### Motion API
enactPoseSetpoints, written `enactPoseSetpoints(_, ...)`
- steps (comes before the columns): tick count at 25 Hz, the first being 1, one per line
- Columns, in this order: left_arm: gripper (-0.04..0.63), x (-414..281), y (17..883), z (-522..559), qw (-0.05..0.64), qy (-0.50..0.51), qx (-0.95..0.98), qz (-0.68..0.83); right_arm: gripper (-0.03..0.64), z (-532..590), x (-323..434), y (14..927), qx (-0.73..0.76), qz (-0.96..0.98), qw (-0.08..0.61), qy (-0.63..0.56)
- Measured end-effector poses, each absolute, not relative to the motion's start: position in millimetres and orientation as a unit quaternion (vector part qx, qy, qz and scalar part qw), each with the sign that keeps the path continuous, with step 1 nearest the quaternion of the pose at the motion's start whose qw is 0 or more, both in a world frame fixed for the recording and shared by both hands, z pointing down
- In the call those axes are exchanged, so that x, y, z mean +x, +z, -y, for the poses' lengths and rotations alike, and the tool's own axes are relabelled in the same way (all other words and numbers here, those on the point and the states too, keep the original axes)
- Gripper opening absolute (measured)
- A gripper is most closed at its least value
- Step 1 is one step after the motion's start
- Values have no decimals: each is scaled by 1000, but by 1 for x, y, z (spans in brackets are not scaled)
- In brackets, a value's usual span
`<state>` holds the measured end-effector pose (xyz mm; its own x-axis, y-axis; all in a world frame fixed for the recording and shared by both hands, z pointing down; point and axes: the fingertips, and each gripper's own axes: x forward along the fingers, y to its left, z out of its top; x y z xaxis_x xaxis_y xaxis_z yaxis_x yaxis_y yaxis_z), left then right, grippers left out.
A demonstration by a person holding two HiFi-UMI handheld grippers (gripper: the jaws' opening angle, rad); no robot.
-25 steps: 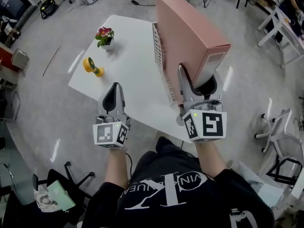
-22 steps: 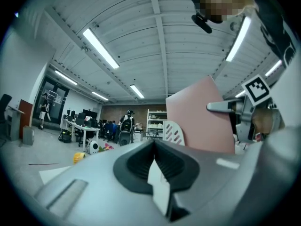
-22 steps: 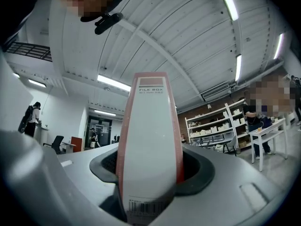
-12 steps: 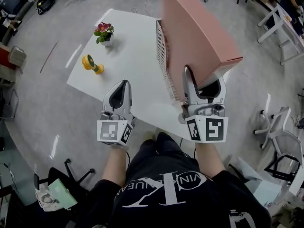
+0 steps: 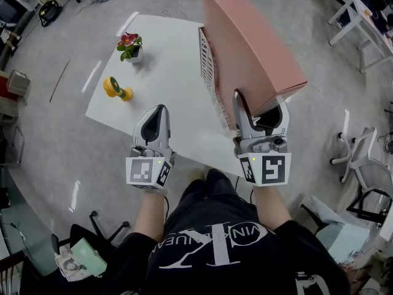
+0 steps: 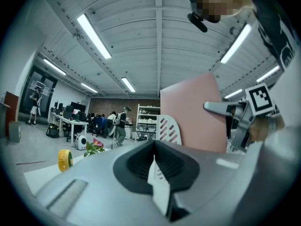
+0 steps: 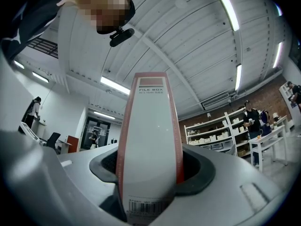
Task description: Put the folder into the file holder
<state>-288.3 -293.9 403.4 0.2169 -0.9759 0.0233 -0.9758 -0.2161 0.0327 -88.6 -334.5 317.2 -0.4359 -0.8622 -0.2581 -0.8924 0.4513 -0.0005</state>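
We see an open-plan lab-office: ceiling strip lights [image 6: 94, 36], brick wall [image 6: 106, 105], shelving [image 7: 216, 138] with boxes, desks [image 6: 70, 120] bearing monitors, rolling chairs [image 5: 359, 165].

Grey floor [image 5: 49, 134], wht table [image 5: 172, 85], strip lights [image 6: 94, 36]

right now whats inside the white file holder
Only the file holder's slotted white side shows, standing on the table. The pink folder, clamped in the right claw, covers its opening, so its inside cannot be seen.
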Motion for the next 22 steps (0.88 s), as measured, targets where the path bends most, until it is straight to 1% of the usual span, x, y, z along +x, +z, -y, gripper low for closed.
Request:
enactPoseSetpoints(6,0,-287,406,294,26,-5,784,620,299,332,-91,318,-526,-840,111,75)
enactPoseSetpoints(11,0,-283,404,292,25,-8,788,615,302,332,-91,319,-514,-849,105,58)
enactPoseSetpoints(15,0,-281,406,289,29,-13,790,612,305,334,-95,321,-496,-864,80,39)
enactPoseSetpoints(19,0,-280,407,288,35,-20,791,611,339,337,-96,309,-475,-877,73,20)
enactPoseSetpoints(22,0,-276,406,288,37,-23,793,608,342,337,-95,294,-477,-875,80,27)
